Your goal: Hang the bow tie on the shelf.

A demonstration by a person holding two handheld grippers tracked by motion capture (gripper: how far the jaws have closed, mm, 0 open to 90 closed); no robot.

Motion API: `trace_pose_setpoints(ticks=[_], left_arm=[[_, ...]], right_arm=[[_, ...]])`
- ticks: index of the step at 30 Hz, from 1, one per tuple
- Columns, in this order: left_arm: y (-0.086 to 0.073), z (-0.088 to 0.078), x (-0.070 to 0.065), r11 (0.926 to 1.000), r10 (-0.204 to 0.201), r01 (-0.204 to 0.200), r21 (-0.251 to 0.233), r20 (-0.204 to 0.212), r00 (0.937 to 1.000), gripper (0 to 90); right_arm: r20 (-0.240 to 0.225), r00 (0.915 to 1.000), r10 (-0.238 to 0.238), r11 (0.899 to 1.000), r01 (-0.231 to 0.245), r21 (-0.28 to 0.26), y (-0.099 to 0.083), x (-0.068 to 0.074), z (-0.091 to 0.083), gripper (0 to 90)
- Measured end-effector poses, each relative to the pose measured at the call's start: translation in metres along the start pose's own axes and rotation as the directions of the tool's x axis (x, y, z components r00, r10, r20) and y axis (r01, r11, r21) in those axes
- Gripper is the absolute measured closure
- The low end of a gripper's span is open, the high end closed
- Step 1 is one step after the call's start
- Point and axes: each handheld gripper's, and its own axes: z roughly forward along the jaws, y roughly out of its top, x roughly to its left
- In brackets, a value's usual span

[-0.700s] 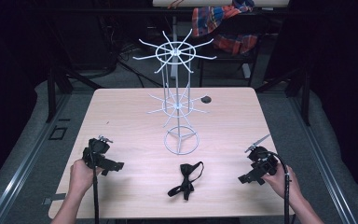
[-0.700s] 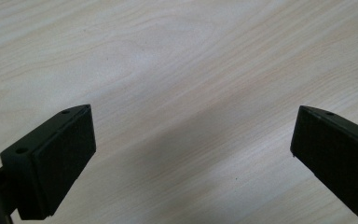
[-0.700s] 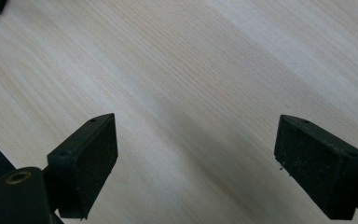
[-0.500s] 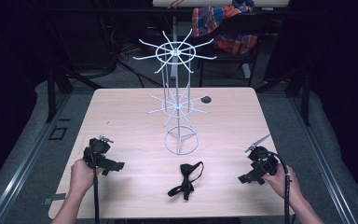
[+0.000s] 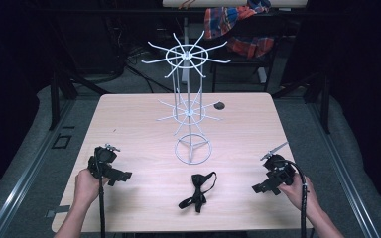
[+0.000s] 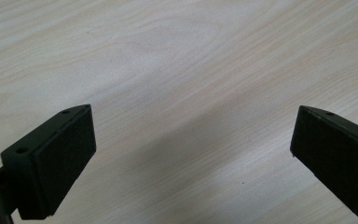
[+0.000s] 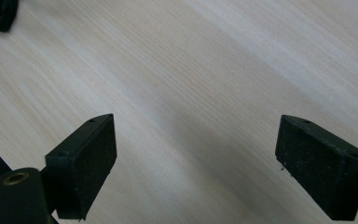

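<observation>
**Both tongs wide, bow tie untouched**

Tongs sit at either side of the table's near half, 1 in each hand. Left gripper (image 5: 121, 174) lies low over the wood, its 2 jaws spread wide with nothing but bare grain between them in the left gripper view (image 6: 186, 154). Right gripper (image 5: 259, 188) is the same: jaws well apart over bare tabletop in the right gripper view (image 7: 196, 163), holding nothing.

Between the 2 of them, near the front edge of the table (image 5: 129, 124), a black bow tie (image 5: 198, 191) lies flat and loose, well apart from either gripper. A dark scrap of it may be what peeks into the top left corner of the right gripper view; I cannot tell.

Just behind the bow tie stands a white wire rack (image 5: 188, 109), upright, with 2 tiers of spokes and a ring base. A small dark thing (image 5: 220, 105) lies on the wood beyond it, right of the rack.
</observation>
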Motion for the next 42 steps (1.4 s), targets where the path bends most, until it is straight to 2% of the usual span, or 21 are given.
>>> trace_pose_setpoints(ticks=[2, 3, 6, 7, 8, 11, 12, 15, 16, 18, 21, 22, 29, 34, 38, 40, 41, 42], left_arm=[[0.000, 0.000, 0.001, 1.0000, 0.002, -0.002, 0.004, -0.001, 1.0000, 0.0], [0.000, 0.000, 0.001, 1.0000, 0.001, -0.001, 0.004, -0.001, 1.0000, 0.0], [-0.002, 0.001, 0.005, 1.0000, -0.008, 0.008, 0.004, 0.000, 1.0000, 0.0], [-0.002, 0.001, 0.005, 1.0000, -0.008, 0.008, 0.004, 0.000, 1.0000, 0.0], [-0.002, 0.002, 0.007, 0.9999, -0.015, 0.015, -0.001, 0.000, 0.9999, 0.0], [-0.002, 0.002, 0.008, 0.9998, -0.018, 0.018, -0.004, 0.001, 0.9998, 0.0], [-0.001, 0.002, 0.007, 0.9999, -0.013, 0.013, -0.001, 0.004, 0.9999, 0.0], [0.000, 0.002, 0.006, 0.9999, -0.008, 0.008, -0.010, 0.009, 0.9999, 0.0], [0.000, 0.001, 0.005, 0.9999, -0.009, 0.009, -0.012, 0.006, 0.9999, 0.0], [-0.001, -0.001, 0.004, 0.9999, -0.003, 0.003, -0.011, -0.005, 1.0000, 0.0], [-0.002, -0.003, 0.004, 0.9998, -0.008, 0.008, -0.016, -0.011, 0.9999, 0.0], [-0.004, -0.006, 0.003, 0.9998, -0.009, 0.008, -0.019, -0.020, 0.9998, 0.0], [-0.009, -0.012, 0.005, 0.9989, -0.022, 0.020, -0.043, -0.033, 0.9992, 0.0], [-0.007, -0.010, 0.006, 0.9985, -0.022, 0.021, -0.050, -0.016, 0.9996, 0.0], [-0.005, -0.009, 0.003, 0.9982, -0.011, 0.011, -0.058, -0.003, 0.9999, 0.0], [-0.004, -0.008, 0.003, 0.9982, -0.006, 0.006, -0.060, 0.000, 1.0000, 0.0], [-0.004, -0.008, 0.003, 0.9983, -0.004, 0.004, -0.058, -0.001, 1.0000, 0.0], [-0.003, -0.009, 0.002, 0.9986, 0.003, -0.004, -0.053, -0.012, 0.9999, 0.0]], right_arm=[[0.004, 1.0000, 0.006, 1.000, -0.006, -0.003, 0.001, 0.001, 0.000, 11.6], [-0.002, 0.9999, -0.011, 1.000, 0.011, 0.007, 0.004, 0.004, -0.002, 11.2], [-0.014, 0.9998, -0.012, 1.000, 0.012, -0.012, 0.008, 0.007, 0.000, 10.6], [-0.009, 0.9995, -0.031, 1.000, 0.031, -0.003, 0.010, 0.006, 0.000, 10.5], [-0.021, 0.9997, -0.014, 1.000, 0.014, -0.024, 0.011, 0.008, 0.001, 10.3], [-0.010, 0.9997, -0.022, 0.999, 0.022, -0.026, 0.012, 0.010, 0.000, 10.1], [-0.021, 0.9996, -0.017, 0.999, 0.016, -0.038, 0.012, 0.011, 0.001, 10.1], [-0.018, 0.9998, -0.009, 0.998, 0.008, -0.063, 0.012, 0.013, 0.000, 10.0], [-0.014, 0.9997, -0.018, 0.995, 0.016, -0.095, 0.013, 0.013, -0.004, 10.2], [0.007, 0.9997, -0.024, 0.992, 0.024, -0.123, 0.015, 0.014, -0.009, 10.4], [0.005, 0.9997, -0.025, 0.989, 0.025, -0.146, 0.019, 0.017, -0.011, 10.7], [0.007, 0.9990, -0.043, 0.986, 0.044, -0.162, 0.024, 0.023, -0.011, 11.3], [-0.002, 0.9968, -0.080, 0.982, 0.079, -0.174, 0.042, 0.042, -0.006, 13.8], [0.016, 0.9930, -0.117, 0.980, 0.118, -0.159, 0.058, 0.059, 0.003, 13.7], [-0.022, 0.9930, -0.116, 0.984, 0.112, -0.141, 0.071, 0.068, 0.013, 16.7], [-0.058, 0.9915, -0.116, 0.987, 0.109, -0.120, 0.077, 0.073, 0.019, 22.2], [-0.070, 0.9909, -0.115, 0.987, 0.106, -0.121, 0.079, 0.077, 0.022, 22.3], [-0.088, 0.9886, -0.122, 0.989, 0.113, -0.100, 0.084, 0.085, 0.029, 23.5]])
